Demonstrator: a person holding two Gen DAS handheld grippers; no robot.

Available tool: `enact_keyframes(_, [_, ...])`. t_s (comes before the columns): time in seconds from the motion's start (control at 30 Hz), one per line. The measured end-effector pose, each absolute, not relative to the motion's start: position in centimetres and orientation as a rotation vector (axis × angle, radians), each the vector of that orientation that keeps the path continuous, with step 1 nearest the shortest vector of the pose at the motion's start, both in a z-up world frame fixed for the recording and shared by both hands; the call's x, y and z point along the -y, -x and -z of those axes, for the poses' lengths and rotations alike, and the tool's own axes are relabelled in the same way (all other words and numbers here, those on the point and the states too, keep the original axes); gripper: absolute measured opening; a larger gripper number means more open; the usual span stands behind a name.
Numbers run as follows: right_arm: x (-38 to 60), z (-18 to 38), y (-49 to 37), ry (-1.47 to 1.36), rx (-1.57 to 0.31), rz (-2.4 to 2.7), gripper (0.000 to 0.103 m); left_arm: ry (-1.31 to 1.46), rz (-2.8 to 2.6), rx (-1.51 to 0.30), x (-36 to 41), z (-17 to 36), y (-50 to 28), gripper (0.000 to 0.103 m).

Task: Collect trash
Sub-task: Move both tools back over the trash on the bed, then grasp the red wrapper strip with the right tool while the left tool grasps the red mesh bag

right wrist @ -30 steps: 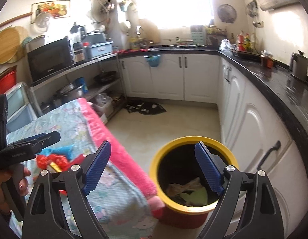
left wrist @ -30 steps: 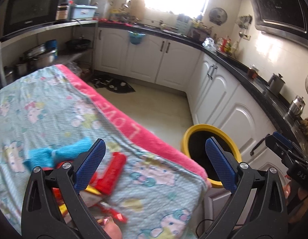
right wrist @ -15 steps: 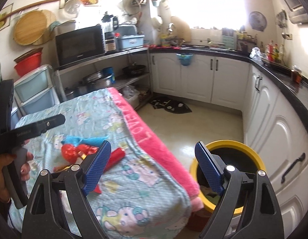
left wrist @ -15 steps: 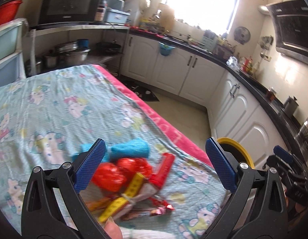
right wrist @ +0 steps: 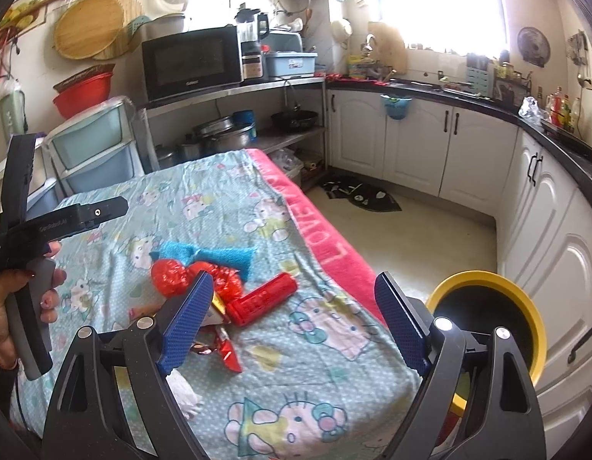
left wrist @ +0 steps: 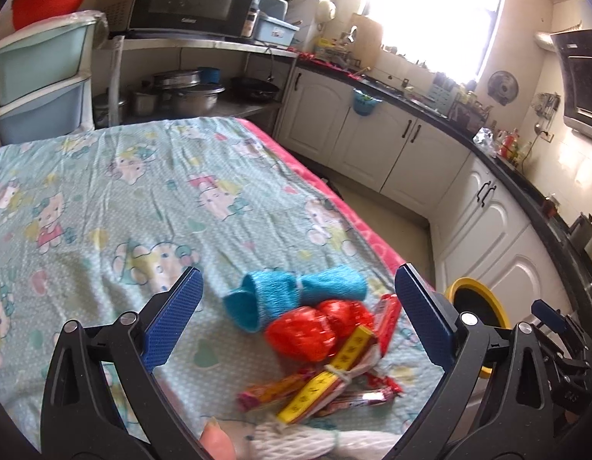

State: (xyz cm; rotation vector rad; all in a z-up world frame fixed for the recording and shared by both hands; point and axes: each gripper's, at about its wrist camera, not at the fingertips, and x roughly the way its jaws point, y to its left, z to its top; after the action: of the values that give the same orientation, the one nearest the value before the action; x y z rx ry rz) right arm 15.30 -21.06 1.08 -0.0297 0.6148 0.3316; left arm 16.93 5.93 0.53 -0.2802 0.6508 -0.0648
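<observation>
A heap of trash lies on the cartoon-print tablecloth (left wrist: pixel 150 199): blue foam sleeves (left wrist: pixel 296 293), crumpled red wrappers (left wrist: pixel 315 329), a red tube (right wrist: pixel 265 299), yellow and red snack wrappers (left wrist: pixel 326 387) and white foam netting (left wrist: pixel 296 441). My left gripper (left wrist: pixel 296 314) is open and empty, held above the heap. My right gripper (right wrist: pixel 292 318) is open and empty over the table's near right corner, with the red tube between its fingers in view. The yellow-rimmed bin (right wrist: pixel 487 322) stands on the floor right of the table.
White cabinets (right wrist: pixel 449 153) under a black counter run along the back and right. A shelf with a microwave (right wrist: pixel 192 61) and pots stands behind the table, plastic drawers (right wrist: pixel 92 153) to its left. A dark mat (right wrist: pixel 357 195) lies on the floor.
Both grippers have swung left, away from the bin and over the table. The trash heap now sits in front of the left gripper; both stay open.
</observation>
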Motion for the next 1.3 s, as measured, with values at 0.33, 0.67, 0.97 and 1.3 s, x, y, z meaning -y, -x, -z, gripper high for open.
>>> enact_keyframes(0.33, [18.8, 2.3, -16.1, 0.077, -0.695, -0.383, 0.082, 0.345, 0.075, -0.738, -7.7, 2.7, -17.0, 0.092])
enact_keyframes(0.67, [16.5, 7.6, -17.6, 0.145, -0.851, -0.459, 0.049, 0.402, 0.138, -0.81, -7.1, 5.3, -18.3, 0.077])
enact_keyframes(0.97, [15.3, 9.4, -17.3, 0.166, -0.907, -0.521, 0.034, 0.474, 0.179, -0.867, -6.6, 7.0, -19.5, 0.066])
enact_keyframes(1.3, [14.4, 10.2, -17.2, 0.182, -0.933, -0.585, 0.007, 0.513, 0.187, -0.906, -6.2, 8.3, -20.5, 0.049])
